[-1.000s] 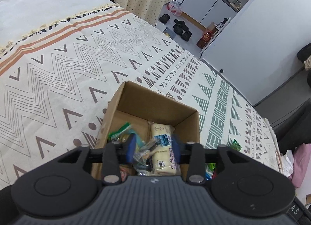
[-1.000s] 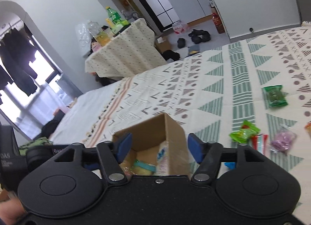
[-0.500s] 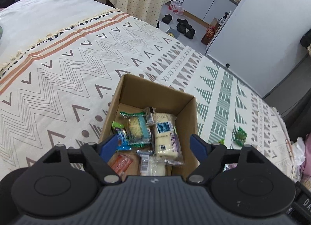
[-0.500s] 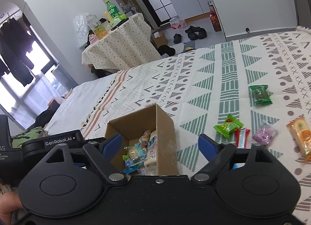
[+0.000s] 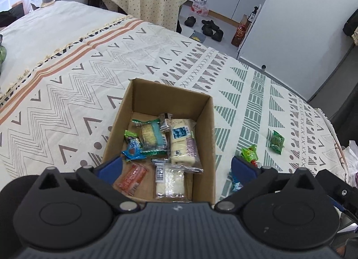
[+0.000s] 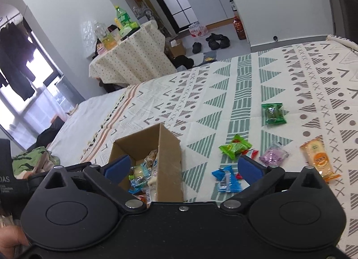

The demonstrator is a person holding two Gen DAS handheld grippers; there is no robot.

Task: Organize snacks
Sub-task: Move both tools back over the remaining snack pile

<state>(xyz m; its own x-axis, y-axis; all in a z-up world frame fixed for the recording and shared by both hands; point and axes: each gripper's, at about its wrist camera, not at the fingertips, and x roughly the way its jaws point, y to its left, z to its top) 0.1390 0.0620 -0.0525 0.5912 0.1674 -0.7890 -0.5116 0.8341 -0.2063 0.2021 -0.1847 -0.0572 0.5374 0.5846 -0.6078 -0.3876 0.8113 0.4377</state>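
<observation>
An open cardboard box (image 5: 204, 129) sits on the patterned bed cover and holds several wrapped snacks, among them a long cream bar (image 5: 182, 144) and a teal-wrapped one (image 5: 152, 137). My left gripper (image 5: 176, 167) is open and empty above the box's near end. My right gripper (image 6: 182, 167) is open and empty, just right of the box (image 6: 169, 160). Loose snacks lie on the cover to the right: a blue pack (image 6: 227, 178), a light green pack (image 6: 235, 147), a purple pack (image 6: 273, 155), an orange pack (image 6: 318, 160) and a dark green pack (image 6: 274, 113).
The bed cover (image 5: 67, 84) stretches left and far. A table with a dotted cloth (image 6: 129, 62) stands beyond the bed, with bottles on it. Shoes (image 6: 217, 41) lie on the floor by white cabinets. Clothes (image 6: 33, 160) lie at the bed's left edge.
My left gripper opened and let a snack drop into the box, then rose and pulled back. My right gripper opened wider and swung right, bringing more loose snacks into view.
</observation>
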